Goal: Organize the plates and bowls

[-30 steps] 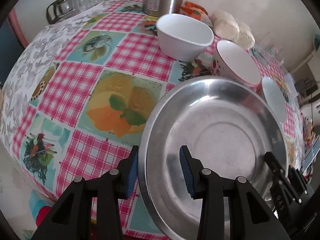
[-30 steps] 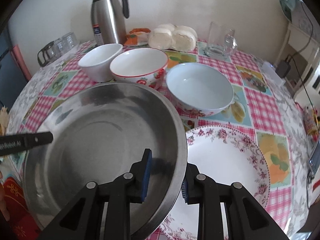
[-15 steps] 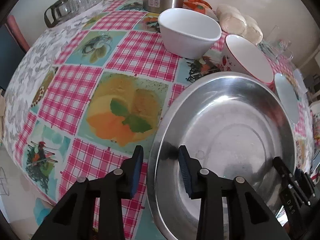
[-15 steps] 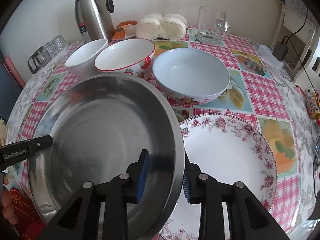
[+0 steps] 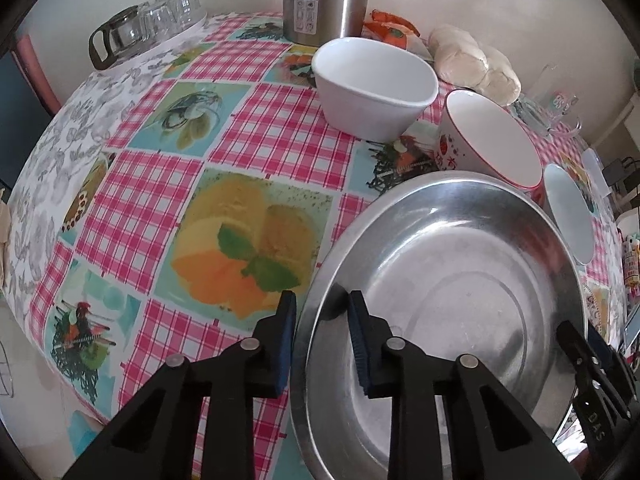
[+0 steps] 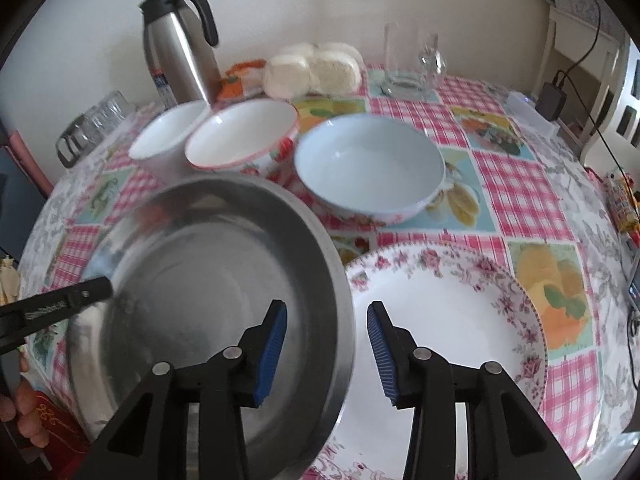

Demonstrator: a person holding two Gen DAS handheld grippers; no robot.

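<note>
A steel plate (image 5: 460,300) (image 6: 200,280) hangs tilted over the checked tablecloth, its right edge overlapping a floral plate (image 6: 448,320). My left gripper (image 5: 322,320) straddles its left rim; the jaws are closing and the pads press on the rim. The left gripper's fingers (image 6: 60,304) also show at the plate's far side in the right wrist view. My right gripper (image 6: 326,332) (image 5: 588,344) straddles the opposite rim, jaws opening, with a gap on both sides. Behind stand a white bowl (image 5: 372,88) (image 6: 168,128), a strawberry bowl (image 5: 492,148) (image 6: 240,136) and a pale blue bowl (image 6: 368,160).
Along the back wall stand a steel thermos (image 6: 180,52), glass cups (image 5: 152,28), bagged buns (image 6: 312,68) and a glass mug (image 6: 412,64). A charger with its cable (image 6: 554,96) sits at the far right. A hand (image 6: 24,412) shows at the lower left.
The right gripper's jaws have spread off the steel plate's rim. The left gripper's jaws have narrowed onto the opposite rim. Bowls and floral plate have stayed put.
</note>
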